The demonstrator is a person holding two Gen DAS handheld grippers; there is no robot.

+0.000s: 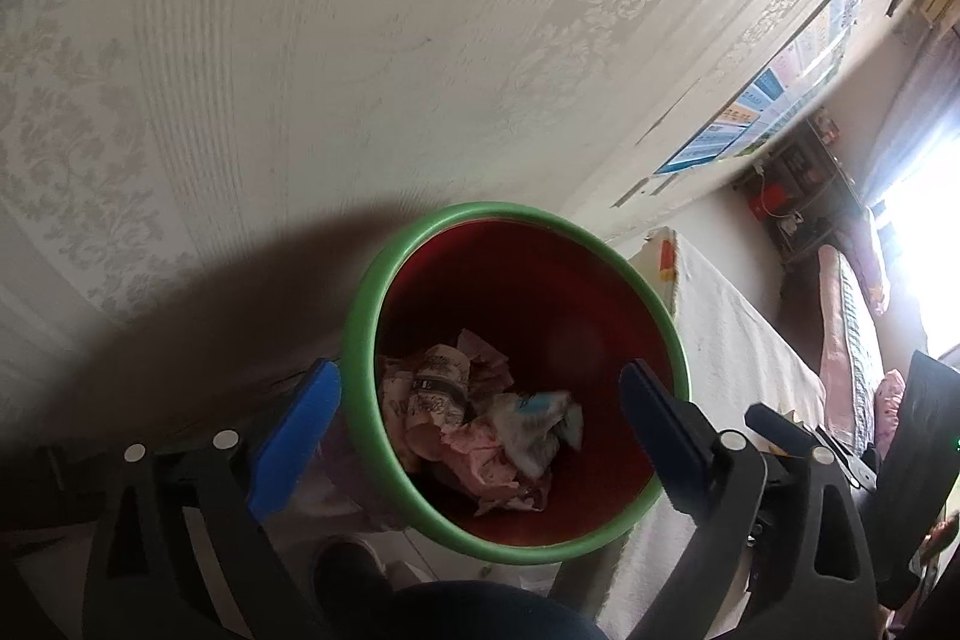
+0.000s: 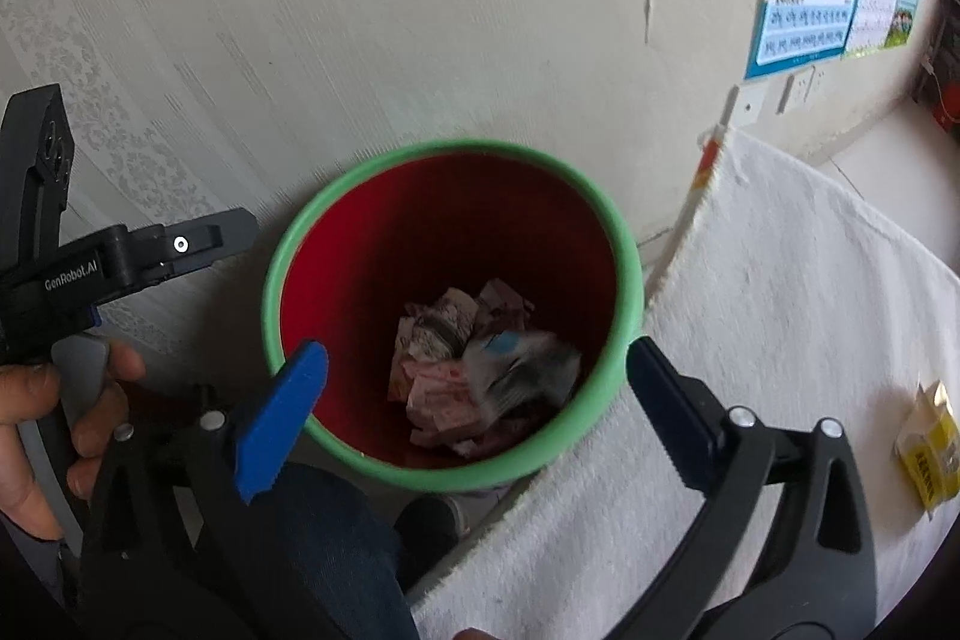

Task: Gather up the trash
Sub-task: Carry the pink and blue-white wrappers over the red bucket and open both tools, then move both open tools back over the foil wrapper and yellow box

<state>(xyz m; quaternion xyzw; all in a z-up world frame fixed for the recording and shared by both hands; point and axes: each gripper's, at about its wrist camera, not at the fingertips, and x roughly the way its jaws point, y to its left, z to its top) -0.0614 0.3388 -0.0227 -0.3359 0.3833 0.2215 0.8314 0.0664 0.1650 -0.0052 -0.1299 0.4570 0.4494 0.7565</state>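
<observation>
Crumpled trash (image 1: 480, 418) heaped at the bottom of the red bin (image 1: 516, 244), green-rimmed, standing on the floor against the papered wall (image 1: 300, 70). One wrapper (image 2: 522, 370) blurred above the heap, probably just falling. Left gripper (image 1: 480, 427) and right gripper (image 2: 477, 403) both poised over the mouth, jaws spread wide, nothing between them. Likely step: release into the bin. Best done by holding above the rim until every piece settles, then lifting clear without knocking it. Yellow packet (image 2: 930, 442) lying on the white cloth (image 2: 780, 310) nearby, perhaps next.
</observation>
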